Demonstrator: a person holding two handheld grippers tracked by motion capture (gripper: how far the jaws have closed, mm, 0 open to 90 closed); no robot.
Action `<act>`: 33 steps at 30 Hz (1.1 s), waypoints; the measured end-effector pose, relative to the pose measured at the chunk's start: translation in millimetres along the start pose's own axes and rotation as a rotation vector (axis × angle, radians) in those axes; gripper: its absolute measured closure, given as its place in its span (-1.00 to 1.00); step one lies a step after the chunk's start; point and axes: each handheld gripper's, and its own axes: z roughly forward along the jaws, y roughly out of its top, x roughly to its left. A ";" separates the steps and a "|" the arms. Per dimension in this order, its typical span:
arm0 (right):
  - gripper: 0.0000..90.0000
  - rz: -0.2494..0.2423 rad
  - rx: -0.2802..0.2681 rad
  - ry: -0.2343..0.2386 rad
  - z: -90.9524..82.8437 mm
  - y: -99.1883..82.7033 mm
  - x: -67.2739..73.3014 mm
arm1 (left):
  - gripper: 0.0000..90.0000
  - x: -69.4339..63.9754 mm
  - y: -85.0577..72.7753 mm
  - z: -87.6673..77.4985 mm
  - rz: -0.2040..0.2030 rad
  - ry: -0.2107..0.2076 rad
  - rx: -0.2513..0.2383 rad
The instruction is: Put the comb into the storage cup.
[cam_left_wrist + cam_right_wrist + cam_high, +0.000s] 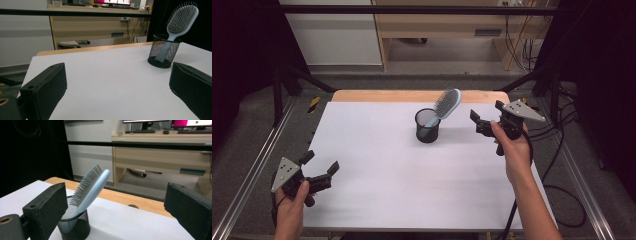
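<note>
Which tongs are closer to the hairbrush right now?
Right. The right tongs sit open just beside the hairbrush in its mesh cup; the left tongs are open, far off at the table's near-left corner.

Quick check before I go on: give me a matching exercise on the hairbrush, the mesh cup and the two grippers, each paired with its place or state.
Things:
1. hairbrush
2. mesh cup
3. left gripper
4. right gripper

Places or states:
A. open, at the table's near left corner
B. black, standing upright on the white table top
C. open, held just right of the cup
D. handle down in the cup, head leaning out over the rim

Pairs: 1-D, 2-B, 3-A, 4-C
</note>
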 end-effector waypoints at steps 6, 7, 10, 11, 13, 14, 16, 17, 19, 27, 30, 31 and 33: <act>-0.85 -0.013 -0.020 -0.020 -13.5 -7.3 -6.2 | -0.96 2.5 -0.8 -0.3 -0.009 -0.007 -0.006; -0.85 -0.010 -0.021 -0.018 -15.6 -8.4 -7.5 | -0.96 2.6 -1.0 -0.3 -0.007 -0.007 -0.005; -0.85 -0.007 -0.026 -0.019 -22.9 -11.6 -11.1 | -0.97 3.1 -1.3 -0.2 -0.009 -0.007 -0.006; -0.85 -0.010 -0.028 -0.021 -25.4 -12.7 -12.3 | -0.97 3.3 -1.4 0.0 -0.007 -0.008 -0.006; -0.86 -0.012 -0.028 -0.027 -31.0 -15.0 -14.9 | -0.97 3.4 -1.9 0.3 -0.007 -0.008 -0.003; -0.86 -0.011 -0.029 -0.031 -33.7 -16.3 -16.4 | -0.96 3.5 -2.0 0.3 -0.007 -0.008 -0.003; -0.86 -0.008 -0.032 -0.036 -38.7 -19.6 -19.5 | -0.97 3.4 -2.0 0.4 -0.006 -0.009 -0.003; -0.87 -0.008 -0.027 -0.038 -40.8 -21.8 -21.0 | -0.97 3.4 -2.1 0.4 -0.003 -0.010 -0.003; -0.87 -0.011 -0.019 -0.042 -44.9 -26.1 -23.7 | -0.97 3.1 -2.2 0.6 -0.001 -0.012 -0.003; -0.94 0.012 -0.015 -0.061 -60.0 -41.9 -32.0 | -0.97 3.3 -2.5 0.1 0.009 -0.021 -0.008; -0.95 0.018 -0.012 -0.066 -64.8 -47.1 -34.0 | -0.97 3.3 -2.7 0.2 0.009 -0.022 -0.008; -0.95 0.023 -0.012 -0.070 -66.2 -48.6 -34.7 | -0.97 3.1 -2.8 0.2 0.011 -0.023 -0.009; -0.94 0.033 -0.016 -0.076 -69.3 -51.2 -36.1 | -0.97 2.8 -3.0 0.2 0.010 -0.023 -0.009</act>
